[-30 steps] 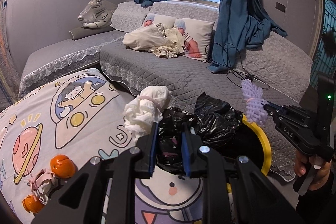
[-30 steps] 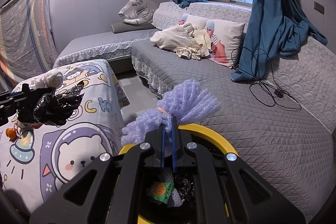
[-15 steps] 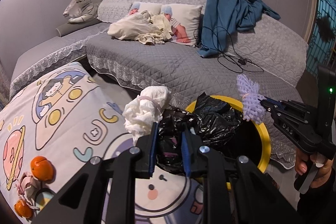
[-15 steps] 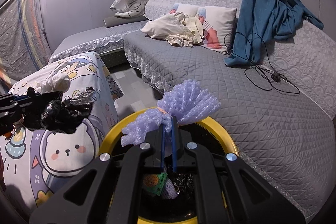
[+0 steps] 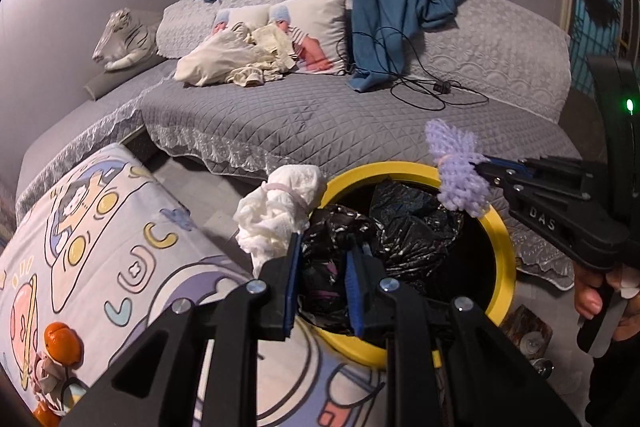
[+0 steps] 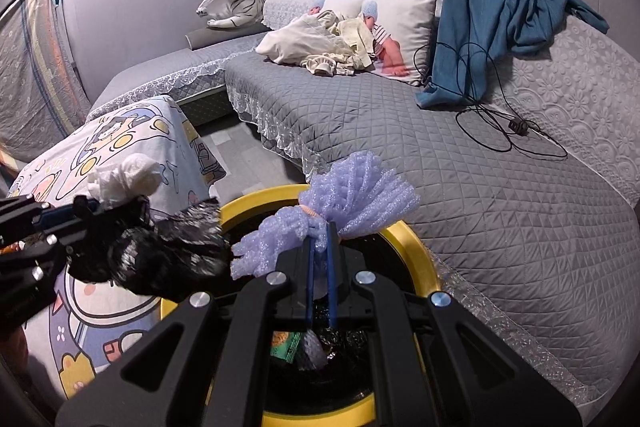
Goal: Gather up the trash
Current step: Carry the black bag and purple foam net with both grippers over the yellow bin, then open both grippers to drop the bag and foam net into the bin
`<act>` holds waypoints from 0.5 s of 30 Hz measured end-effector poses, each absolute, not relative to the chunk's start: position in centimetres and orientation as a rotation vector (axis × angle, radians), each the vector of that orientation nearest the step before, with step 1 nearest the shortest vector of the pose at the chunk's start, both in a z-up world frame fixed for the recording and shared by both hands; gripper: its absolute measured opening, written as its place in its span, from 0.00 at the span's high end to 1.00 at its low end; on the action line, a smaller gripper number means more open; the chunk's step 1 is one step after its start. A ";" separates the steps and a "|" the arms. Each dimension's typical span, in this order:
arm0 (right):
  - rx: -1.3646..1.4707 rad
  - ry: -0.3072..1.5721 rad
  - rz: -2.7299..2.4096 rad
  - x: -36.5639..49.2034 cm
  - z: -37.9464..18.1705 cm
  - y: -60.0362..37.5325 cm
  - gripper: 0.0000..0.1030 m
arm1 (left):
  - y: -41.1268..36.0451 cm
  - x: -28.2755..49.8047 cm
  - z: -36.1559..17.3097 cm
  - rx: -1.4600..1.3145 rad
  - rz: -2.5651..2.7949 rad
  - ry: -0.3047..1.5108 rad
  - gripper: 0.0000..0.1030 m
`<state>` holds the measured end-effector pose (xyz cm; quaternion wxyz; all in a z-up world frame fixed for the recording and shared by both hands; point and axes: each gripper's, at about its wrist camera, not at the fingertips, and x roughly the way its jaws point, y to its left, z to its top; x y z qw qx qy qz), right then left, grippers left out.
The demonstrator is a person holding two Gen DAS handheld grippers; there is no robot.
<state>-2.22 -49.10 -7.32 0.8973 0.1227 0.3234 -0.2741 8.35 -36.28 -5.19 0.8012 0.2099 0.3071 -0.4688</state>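
Note:
My left gripper (image 5: 322, 259) is shut on a crumpled black plastic bag (image 5: 392, 231) with a white tissue wad (image 5: 280, 211) stuck at its left side. It holds them over the near-left rim of the yellow-rimmed trash bin (image 5: 504, 247). My right gripper (image 6: 319, 259) is shut on a purple foam net (image 6: 344, 203) and holds it above the bin's opening (image 6: 416, 247). In the right wrist view the left gripper (image 6: 44, 227) comes in from the left with the black bag (image 6: 160, 259) and the tissue (image 6: 124, 179). Inside the bin lie a green wrapper (image 6: 285, 343) and other scraps.
A cartoon-print cloth (image 5: 100, 247) covers the table at the left, with oranges (image 5: 62, 343) and a wrapper at its near corner. A grey quilted sofa (image 5: 320, 115) stands behind the bin, with a black cable (image 5: 420, 87), pillows and a plush tiger (image 5: 120, 43).
Both grippers have moved toward the bin with their loads. The black bag and tissue now hang over the bin's rim, and the purple net is over the opening.

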 end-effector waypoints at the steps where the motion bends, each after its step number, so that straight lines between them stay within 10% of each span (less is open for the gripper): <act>1: 0.255 0.671 -0.572 -2.3 -7.4 -49.2 0.96 | -36.6 8.0 -5.4 0.456 -1.013 0.656 0.81; 15: 0.285 0.717 -0.563 -1.8 -8.5 -50.2 0.95 | -37.8 7.5 -6.7 0.430 -1.034 0.705 0.77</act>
